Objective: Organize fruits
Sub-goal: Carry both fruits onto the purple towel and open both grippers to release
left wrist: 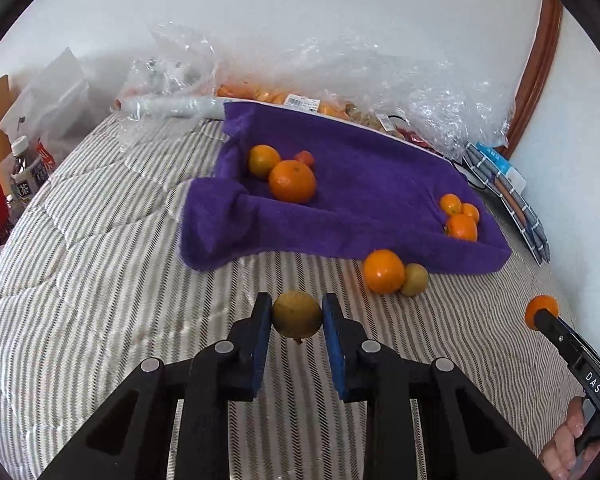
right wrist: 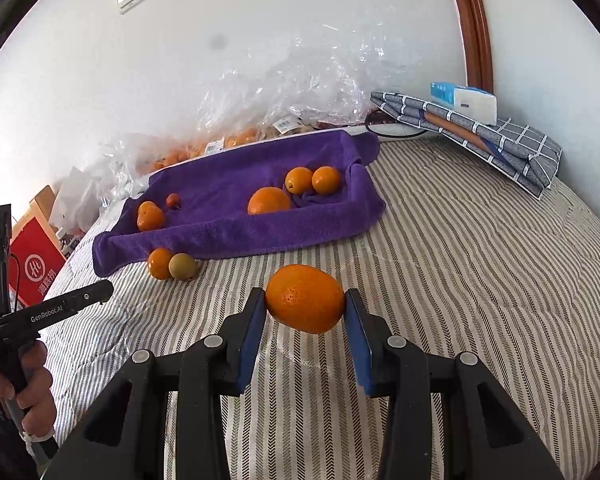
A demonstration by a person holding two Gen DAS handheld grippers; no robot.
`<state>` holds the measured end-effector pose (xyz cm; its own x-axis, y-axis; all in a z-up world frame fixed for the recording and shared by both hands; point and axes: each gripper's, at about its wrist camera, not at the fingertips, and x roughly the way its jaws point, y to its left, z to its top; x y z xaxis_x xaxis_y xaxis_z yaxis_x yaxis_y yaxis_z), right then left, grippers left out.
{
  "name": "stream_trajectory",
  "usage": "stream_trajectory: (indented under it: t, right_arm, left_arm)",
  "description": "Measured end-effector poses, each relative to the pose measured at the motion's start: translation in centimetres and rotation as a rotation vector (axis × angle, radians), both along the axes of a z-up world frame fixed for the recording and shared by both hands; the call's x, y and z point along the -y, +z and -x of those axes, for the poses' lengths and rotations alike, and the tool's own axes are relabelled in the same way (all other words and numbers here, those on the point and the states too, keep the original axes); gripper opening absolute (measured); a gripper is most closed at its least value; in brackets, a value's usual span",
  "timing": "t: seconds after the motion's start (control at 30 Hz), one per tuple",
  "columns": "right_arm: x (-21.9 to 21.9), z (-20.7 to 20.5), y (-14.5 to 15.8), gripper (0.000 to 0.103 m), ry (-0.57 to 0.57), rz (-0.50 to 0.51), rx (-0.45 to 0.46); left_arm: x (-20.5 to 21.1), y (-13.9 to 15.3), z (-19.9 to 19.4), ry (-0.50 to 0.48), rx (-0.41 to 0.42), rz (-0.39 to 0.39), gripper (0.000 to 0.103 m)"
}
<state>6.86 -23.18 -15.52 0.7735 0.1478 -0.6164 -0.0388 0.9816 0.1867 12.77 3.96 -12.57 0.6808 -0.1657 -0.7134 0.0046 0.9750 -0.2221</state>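
Note:
My left gripper [left wrist: 296,314] is shut on a yellow-green round fruit [left wrist: 297,314], held above the striped bedcover. My right gripper [right wrist: 305,300] is shut on an orange [right wrist: 305,298], also held above the bed; it shows in the left wrist view [left wrist: 542,312] too. A purple towel [left wrist: 360,200] folded like a tray holds two groups of oranges: one at its left [left wrist: 292,181] and small ones at its right [left wrist: 460,216]. An orange [left wrist: 383,271] and a greenish fruit [left wrist: 415,279] lie together on the bed by the towel's front edge.
Crinkled clear plastic bags [left wrist: 340,76] with packaged fruit lie behind the towel along the wall. A folded checked cloth [right wrist: 480,136] with a tissue pack [right wrist: 464,100] sits at the right. A red box [right wrist: 36,264] and bottles [left wrist: 24,176] stand at the left.

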Motion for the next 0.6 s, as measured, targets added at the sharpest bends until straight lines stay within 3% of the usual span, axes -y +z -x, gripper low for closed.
stream_trajectory:
  t: [0.37, 0.6]
  right_arm:
    - [-0.4, -2.0, 2.7, 0.04, 0.006, 0.017, 0.04]
    - [-0.5, -4.3, 3.9, 0.04, 0.011, 0.0, 0.059]
  left_arm:
    - [-3.1, 2.6, -1.2, 0.08, 0.056, 0.003, 0.025]
    - [-2.6, 3.3, -3.5, 0.069, 0.059, 0.061, 0.025]
